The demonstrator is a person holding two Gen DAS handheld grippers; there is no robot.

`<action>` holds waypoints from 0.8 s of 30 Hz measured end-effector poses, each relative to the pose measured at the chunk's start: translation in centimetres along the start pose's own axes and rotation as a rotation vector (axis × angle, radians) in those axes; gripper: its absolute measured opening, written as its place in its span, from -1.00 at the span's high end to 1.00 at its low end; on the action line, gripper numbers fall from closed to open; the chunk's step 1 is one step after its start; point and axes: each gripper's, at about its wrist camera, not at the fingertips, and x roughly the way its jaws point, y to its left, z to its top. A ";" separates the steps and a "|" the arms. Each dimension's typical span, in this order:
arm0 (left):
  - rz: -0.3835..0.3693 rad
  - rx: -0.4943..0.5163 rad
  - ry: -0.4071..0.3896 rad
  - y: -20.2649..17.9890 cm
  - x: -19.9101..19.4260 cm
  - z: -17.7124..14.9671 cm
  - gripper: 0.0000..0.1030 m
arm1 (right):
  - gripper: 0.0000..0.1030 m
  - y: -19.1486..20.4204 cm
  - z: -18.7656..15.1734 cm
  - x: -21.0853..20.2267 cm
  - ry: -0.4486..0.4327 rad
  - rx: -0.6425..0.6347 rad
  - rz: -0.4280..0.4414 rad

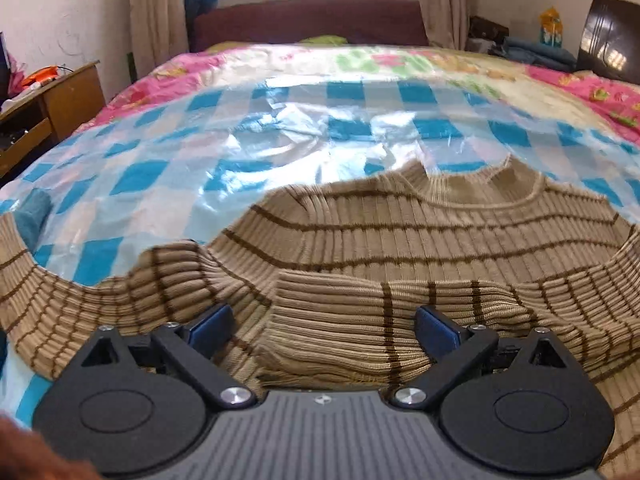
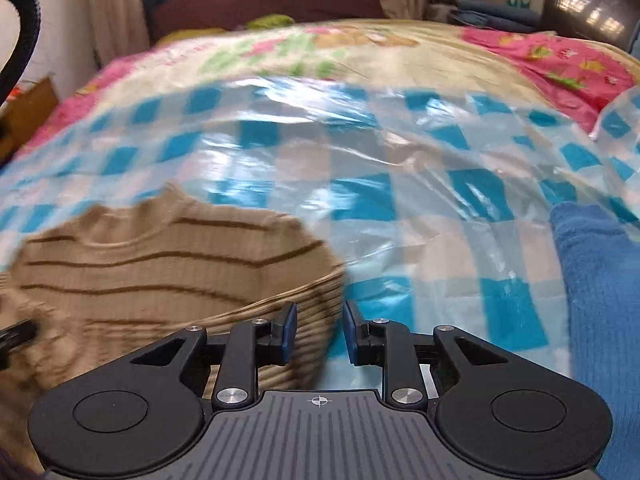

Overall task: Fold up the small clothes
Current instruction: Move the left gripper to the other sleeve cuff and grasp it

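Left wrist view: left gripper spread wide, blue pads hovering over a bunched sleeve of the tan striped sweater, nothing pinched between them as far as visible. Sweater lying collar-away on the blue-and-white checked plastic sheet, one sleeve pulled across the body, the other trailing off toward the left edge. Sheet spread over a floral pink bedspread, dark red headboard and window behind, wooden nightstand off to the left.

Right wrist view, pretty blurry: right gripper narrow, just a small gap, pads clear of the fabric and parked right beside the sweater's folded right edge, bare sheet between them. Blue knit garment lying on the sheet further right, well apart from the sweater.
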 end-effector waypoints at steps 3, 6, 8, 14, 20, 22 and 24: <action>0.003 -0.006 -0.041 0.3 -1.3 -0.2 -0.99 | 0.52 1.8 -1.6 -1.4 0.011 -0.080 0.064; 0.023 0.010 -0.004 0.4 -1.0 -0.7 -0.99 | 0.52 2.5 -2.8 0.2 0.094 -0.138 -0.030; 0.050 0.012 0.039 0.6 -0.2 -1.0 -1.00 | 0.52 1.9 -3.0 1.0 0.113 -0.116 -0.062; 0.064 -0.022 0.026 1.6 -1.5 -1.3 -0.99 | 0.46 3.6 -1.7 -1.7 0.035 -0.137 -0.035; 0.084 -0.071 0.053 2.9 -2.1 -2.5 -0.99 | 0.42 9.7 -1.4 -0.7 0.034 -0.176 0.205; 0.083 -0.099 0.056 3.5 -2.2 -2.7 -0.99 | 0.42 11.5 -1.5 1.4 0.075 -0.187 0.227; 0.086 -0.114 0.052 3.7 -2.1 -2.2 -0.99 | 0.42 12.2 -1.6 3.7 0.130 -0.182 0.214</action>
